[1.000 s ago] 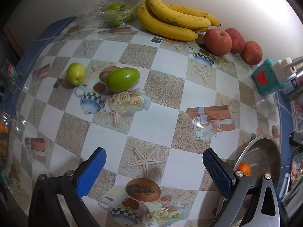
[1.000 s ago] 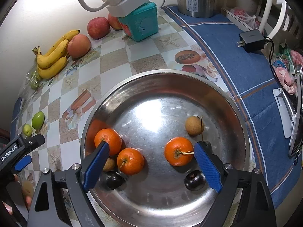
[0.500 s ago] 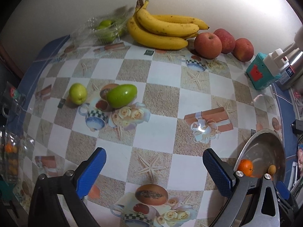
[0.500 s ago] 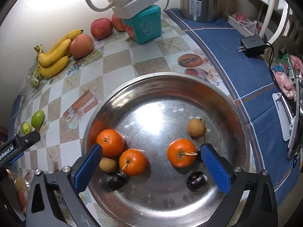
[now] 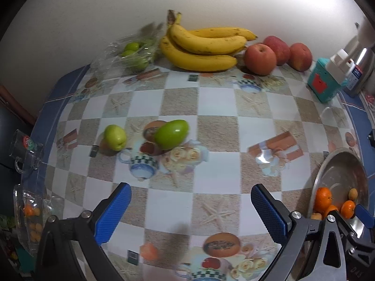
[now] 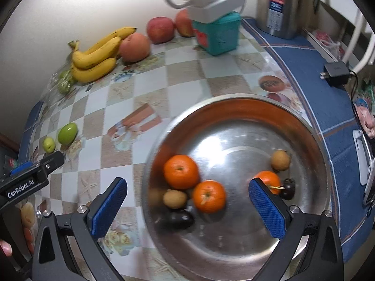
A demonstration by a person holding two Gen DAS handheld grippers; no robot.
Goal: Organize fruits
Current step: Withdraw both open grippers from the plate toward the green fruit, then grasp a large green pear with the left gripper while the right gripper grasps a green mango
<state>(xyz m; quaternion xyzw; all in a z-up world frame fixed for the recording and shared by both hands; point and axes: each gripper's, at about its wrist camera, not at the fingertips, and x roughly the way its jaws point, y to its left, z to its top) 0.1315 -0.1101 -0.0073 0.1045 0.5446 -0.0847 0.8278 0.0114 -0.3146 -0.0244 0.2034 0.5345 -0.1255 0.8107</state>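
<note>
Both grippers empty, fingers spread wide. My left gripper [image 5: 191, 213] hangs over the checkered tabletop [image 5: 218, 175], my right gripper [image 6: 187, 207] over the steel bowl [image 6: 314, 140].

Loose fruit, all on the tabletop:
- green mango [image 5: 171, 134] and small green apple [image 5: 114, 137], just beside each other, ahead of the left gripper
- bananas [image 5: 204, 49] and three red apples [image 5: 260, 58] along the back wall
- a clear bag of green fruit [image 5: 133, 52] left of the bananas

My read on handling: the mango looks smooth and probably slick, so I'd grip across its short axis at the middle. The small apple is firm and light (easy pinch across the widest part). Bananas are soft and bruise easily; I'd take the bunch near the stem, gently.

Bowl contents: three oranges [image 6: 181, 171], two small tan fruits [image 6: 174, 198], two dark round ones [image 6: 181, 219]. Plenty of bare steel left.

A clear container [image 5: 28, 213] at the left edge holds small orange fruit (too blurred to identify).
</note>
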